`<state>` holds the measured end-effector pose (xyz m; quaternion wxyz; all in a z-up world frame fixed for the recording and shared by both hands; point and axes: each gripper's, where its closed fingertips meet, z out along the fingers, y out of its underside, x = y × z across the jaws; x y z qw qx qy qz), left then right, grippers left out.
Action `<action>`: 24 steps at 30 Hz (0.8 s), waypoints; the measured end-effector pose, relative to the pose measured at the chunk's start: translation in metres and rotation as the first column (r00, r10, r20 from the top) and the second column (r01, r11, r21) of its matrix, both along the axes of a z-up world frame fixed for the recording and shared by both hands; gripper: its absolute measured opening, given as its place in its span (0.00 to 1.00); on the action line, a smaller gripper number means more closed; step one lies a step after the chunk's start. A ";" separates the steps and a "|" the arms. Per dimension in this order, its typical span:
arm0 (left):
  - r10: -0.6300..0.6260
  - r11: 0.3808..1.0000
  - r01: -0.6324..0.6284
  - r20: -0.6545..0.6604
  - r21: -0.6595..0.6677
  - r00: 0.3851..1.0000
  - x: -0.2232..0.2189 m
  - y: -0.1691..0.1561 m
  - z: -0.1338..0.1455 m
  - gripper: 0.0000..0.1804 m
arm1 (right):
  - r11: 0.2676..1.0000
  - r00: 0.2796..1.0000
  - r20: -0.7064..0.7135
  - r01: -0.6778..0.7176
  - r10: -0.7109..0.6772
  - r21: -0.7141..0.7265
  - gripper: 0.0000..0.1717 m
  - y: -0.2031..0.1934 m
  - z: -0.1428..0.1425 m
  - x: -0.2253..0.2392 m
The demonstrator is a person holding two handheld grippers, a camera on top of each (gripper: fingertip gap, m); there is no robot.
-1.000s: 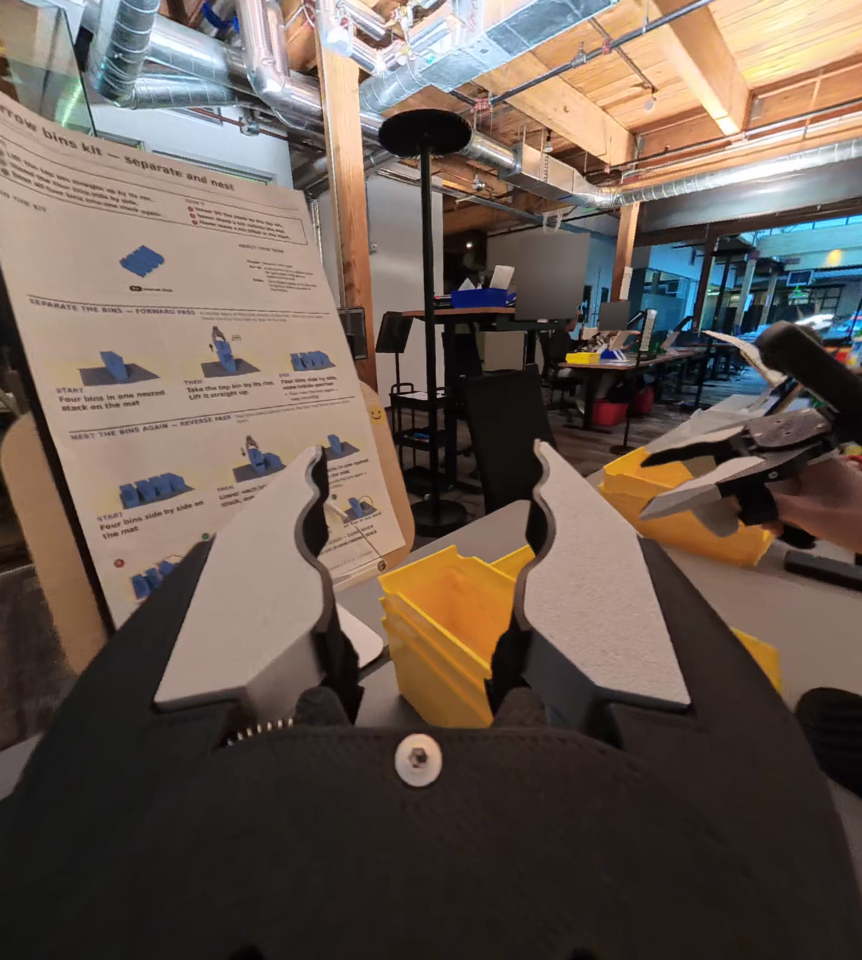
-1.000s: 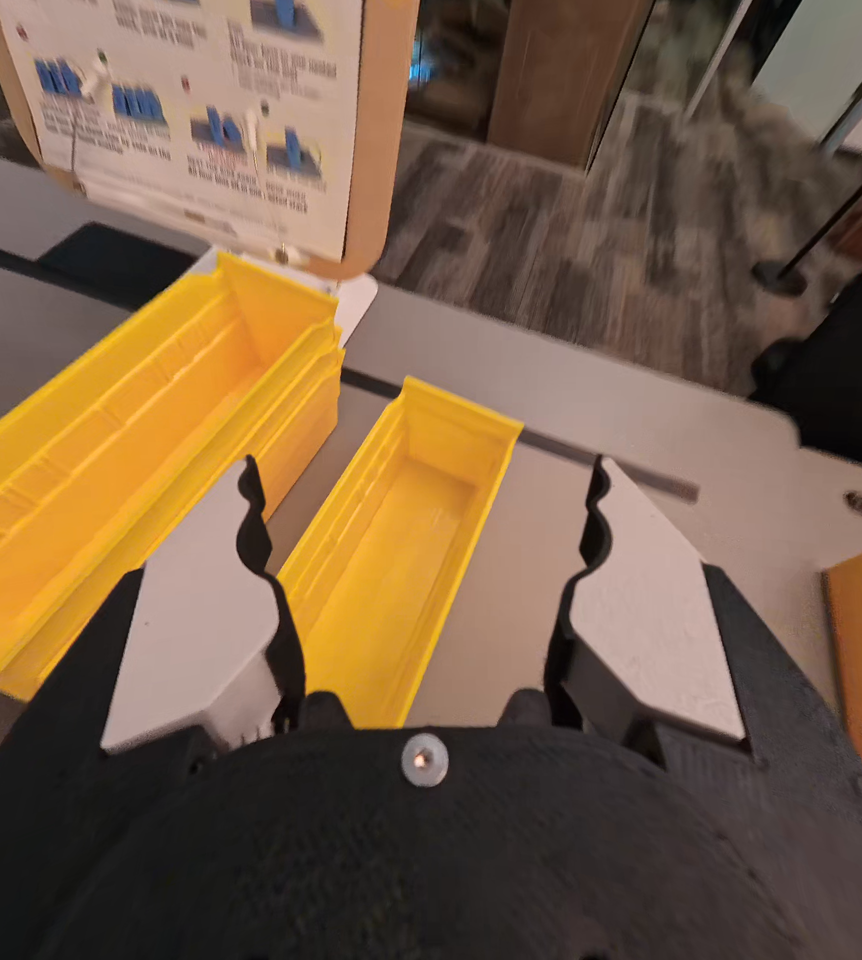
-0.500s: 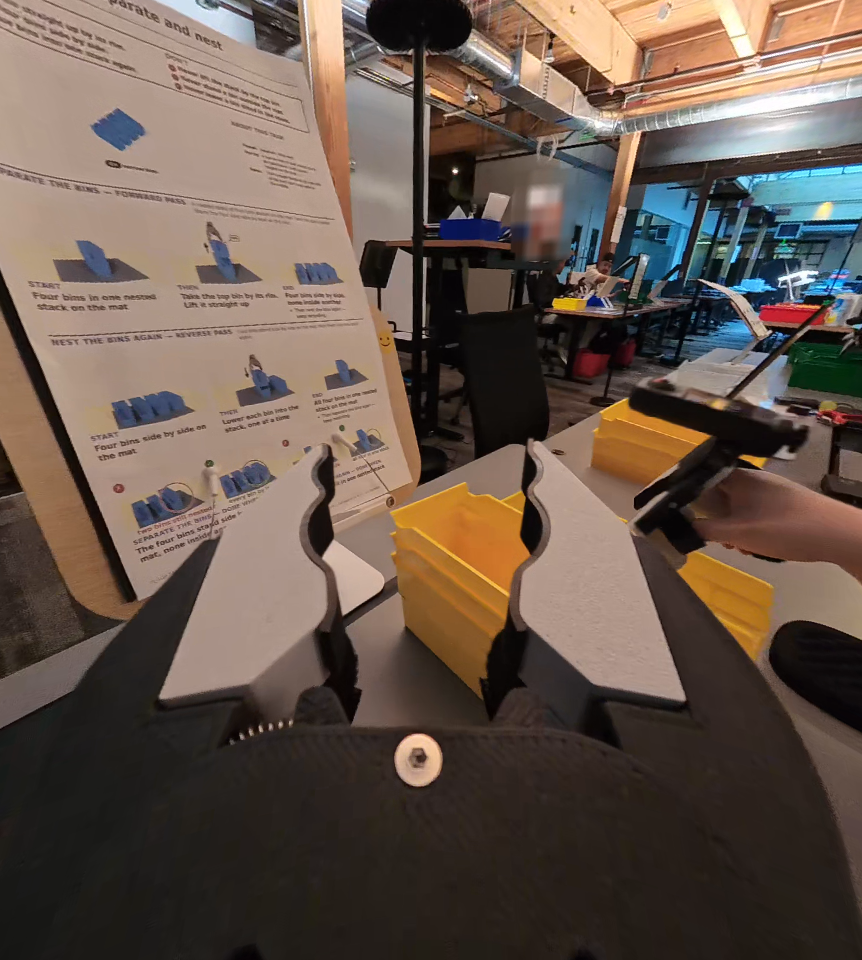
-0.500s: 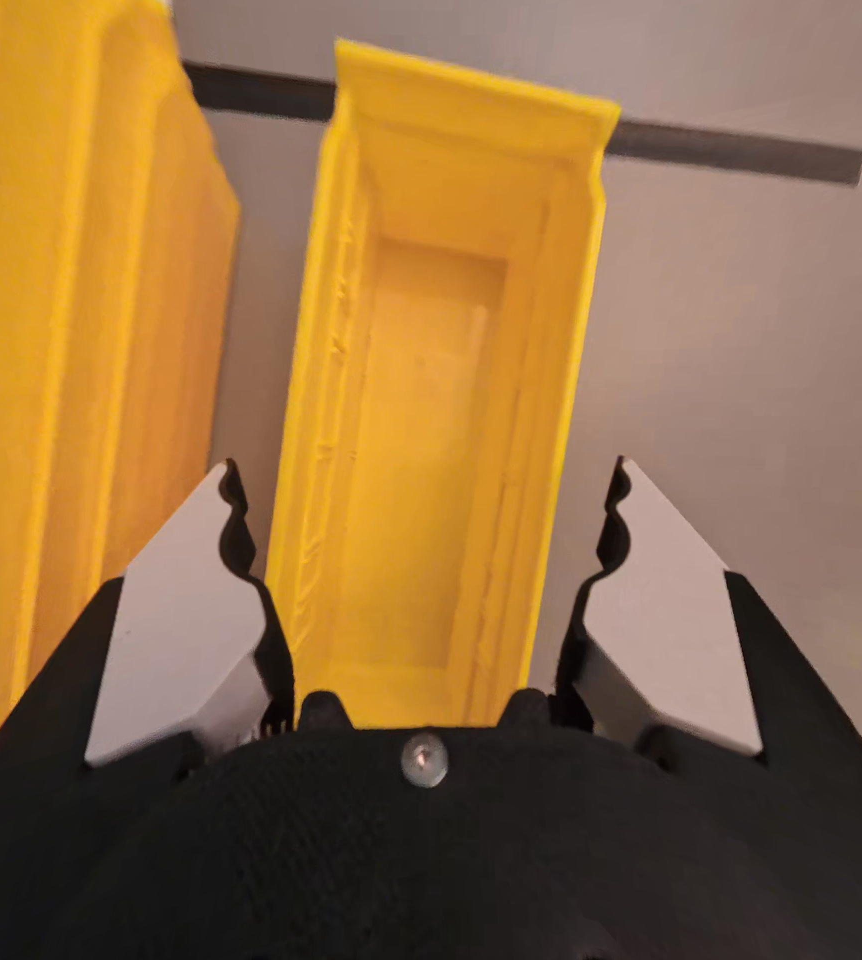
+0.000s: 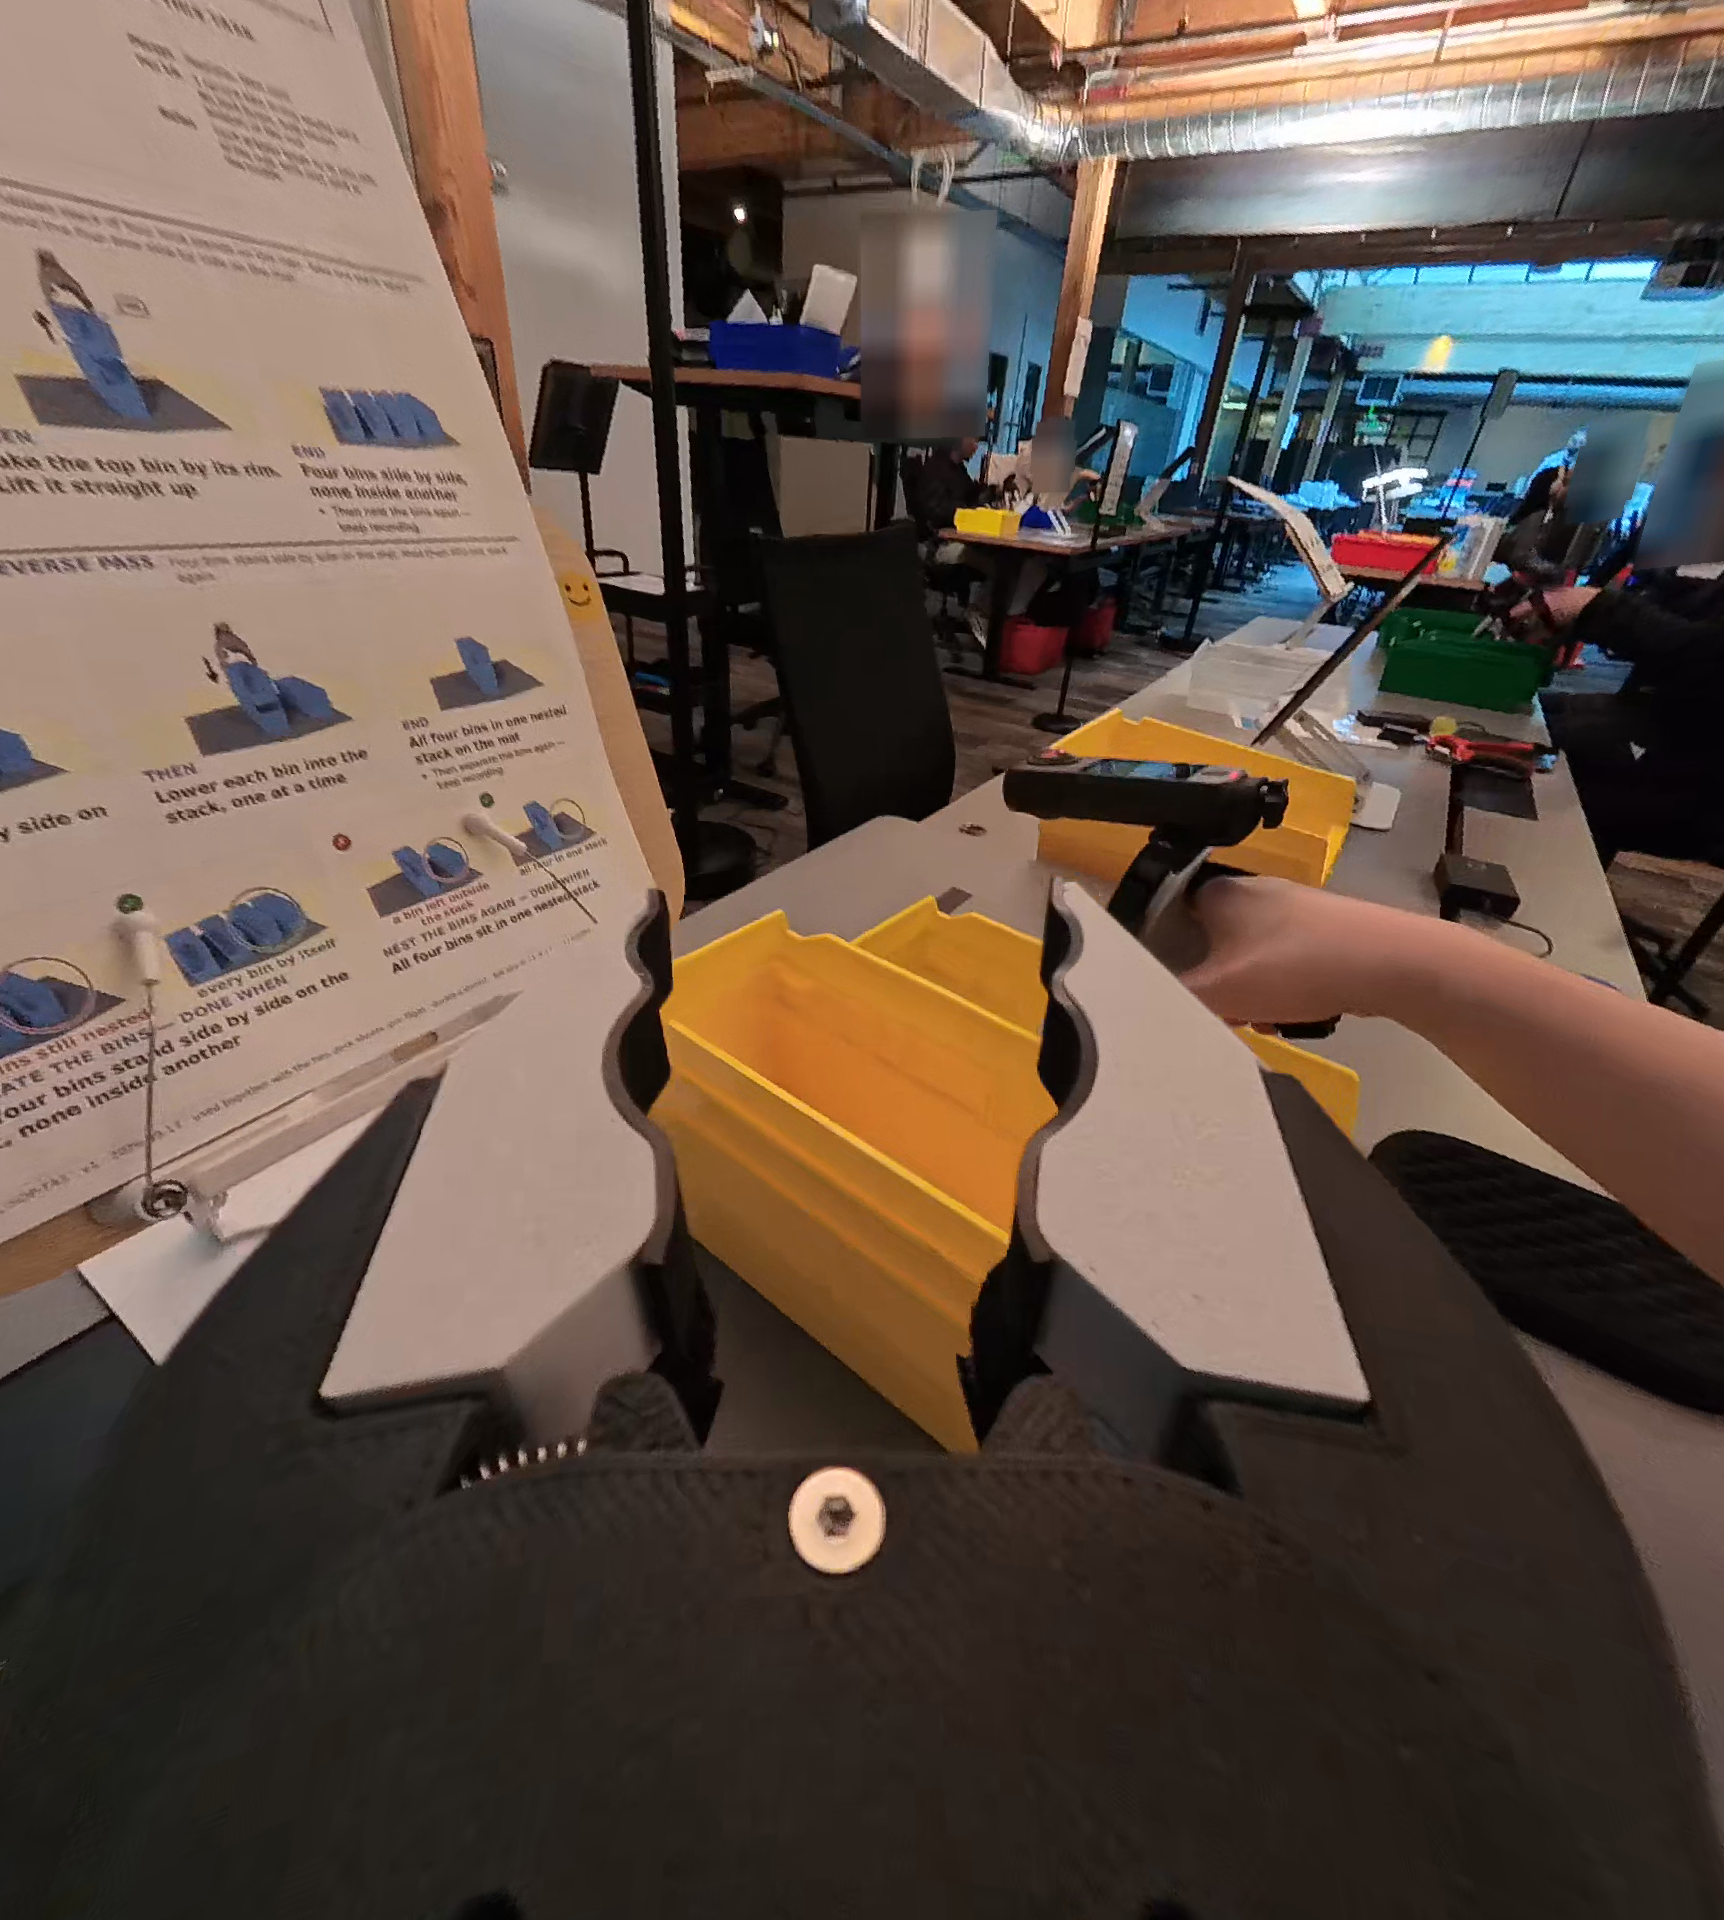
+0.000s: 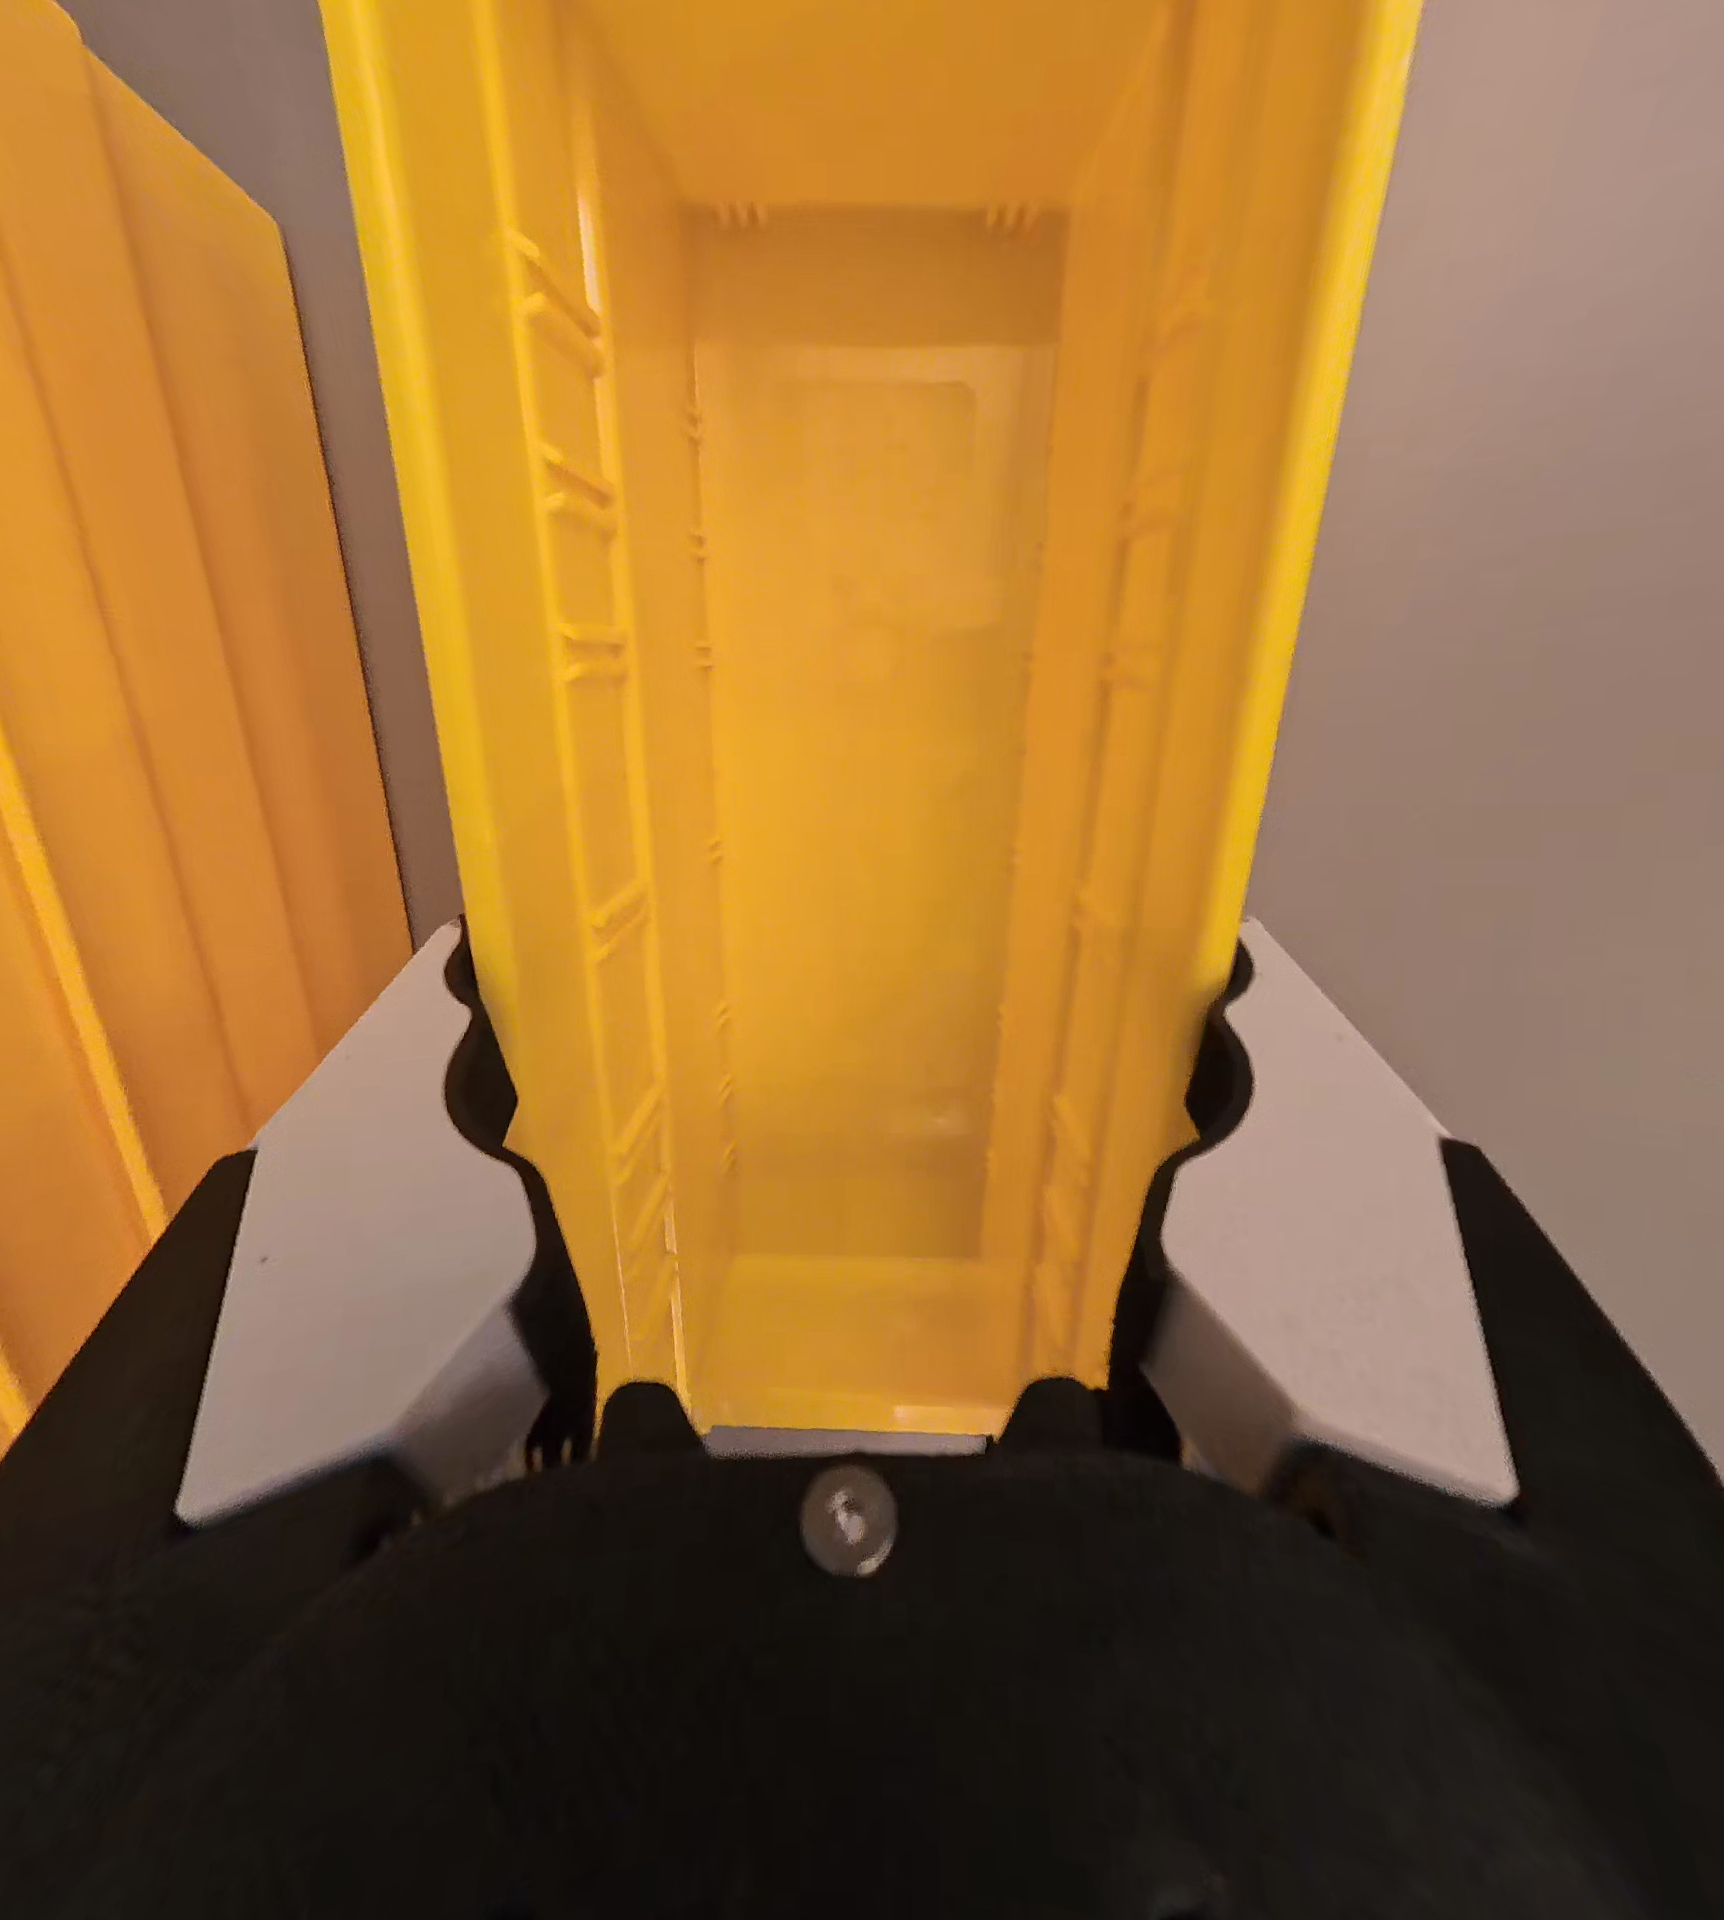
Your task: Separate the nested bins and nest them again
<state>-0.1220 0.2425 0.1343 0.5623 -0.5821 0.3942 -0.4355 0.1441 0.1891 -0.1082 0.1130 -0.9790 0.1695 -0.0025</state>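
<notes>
Single bin (image 6: 858, 727) right of nested stack (image 6: 89, 727)

The left gripper (image 5: 853, 997) hangs with its grey fingers apart above a stack of yellow plastic bins (image 5: 837, 1143) on the grey table (image 5: 868, 862). Right of it, a hand (image 5: 1284, 961) holds the right gripper (image 5: 1149, 800) over a single yellow bin (image 5: 972, 961). A white instruction sheet (image 5: 214, 623) stands at left.

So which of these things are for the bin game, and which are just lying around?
For the job:
nested yellow bins
single yellow bin
third yellow bin
instruction sheet
left gripper
right gripper

Just lying about:
green bins
black chair
blue tray
</notes>
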 end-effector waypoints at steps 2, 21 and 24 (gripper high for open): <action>-0.003 1.000 0.003 -0.019 -0.014 1.000 0.001 0.001 -0.005 0.39 | 0.999 1.000 0.012 0.004 -0.004 -0.032 0.80 -0.001 -0.002 0.000; -0.045 0.992 0.045 0.008 -0.120 0.999 -0.001 0.006 -0.011 0.39 | 0.995 0.999 -0.046 -0.016 0.011 -0.102 0.65 -0.014 0.011 -0.002; -0.045 0.990 0.047 0.020 -0.135 0.999 -0.003 0.007 -0.010 0.38 | 0.995 0.999 -0.048 -0.009 0.004 -0.100 0.65 -0.017 0.021 -0.001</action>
